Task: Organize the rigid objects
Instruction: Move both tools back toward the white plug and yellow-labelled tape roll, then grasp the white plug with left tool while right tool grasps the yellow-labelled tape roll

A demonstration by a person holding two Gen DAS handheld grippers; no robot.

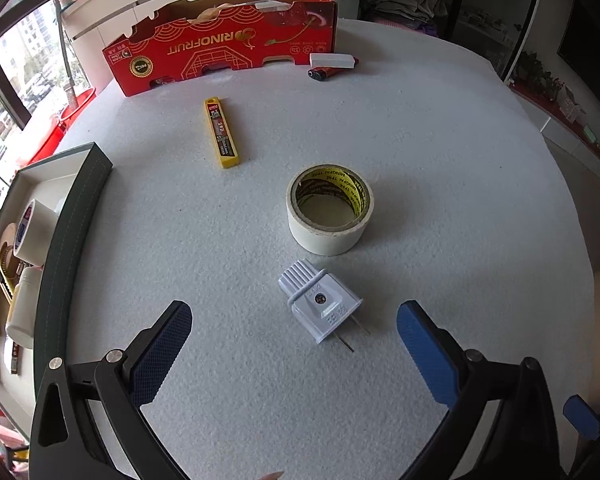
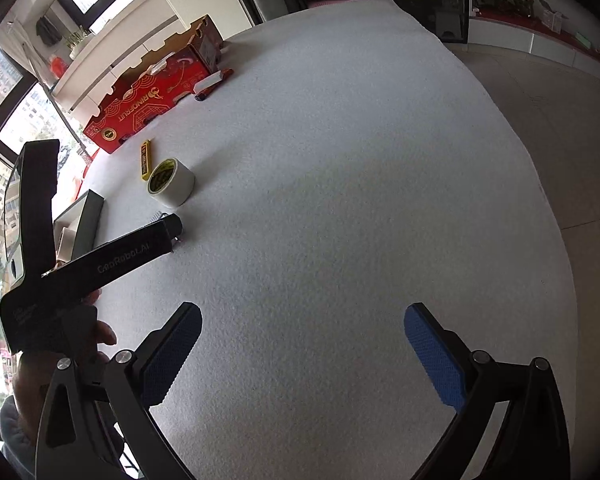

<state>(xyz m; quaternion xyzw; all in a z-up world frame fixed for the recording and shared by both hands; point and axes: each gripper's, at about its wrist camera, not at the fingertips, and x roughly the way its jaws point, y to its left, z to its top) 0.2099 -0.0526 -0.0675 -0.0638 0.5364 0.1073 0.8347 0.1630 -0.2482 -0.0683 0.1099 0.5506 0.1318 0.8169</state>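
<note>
A white two-pin plug [image 1: 321, 303] lies on the grey felt table, just ahead of my open left gripper [image 1: 294, 322] and slightly right of its midline. Beyond it stands a roll of white tape [image 1: 330, 210] with a yellow core. A yellow blade case [image 1: 221, 133] lies farther back. A red lighter [image 1: 322, 73] and a white block [image 1: 333, 60] rest by the red box. My right gripper [image 2: 303, 326] is open over bare felt, holding nothing. In the right wrist view the left gripper body [image 2: 112, 258] hides most of the plug; the tape roll [image 2: 171, 182] shows behind it.
A dark green tray [image 1: 74, 216] at the table's left edge holds a tape roll, a white bottle and other small items. A red cardboard fruit box [image 1: 224, 46] stands at the back. A hand [image 2: 100, 332] grips the left tool. The table edge curves away on the right.
</note>
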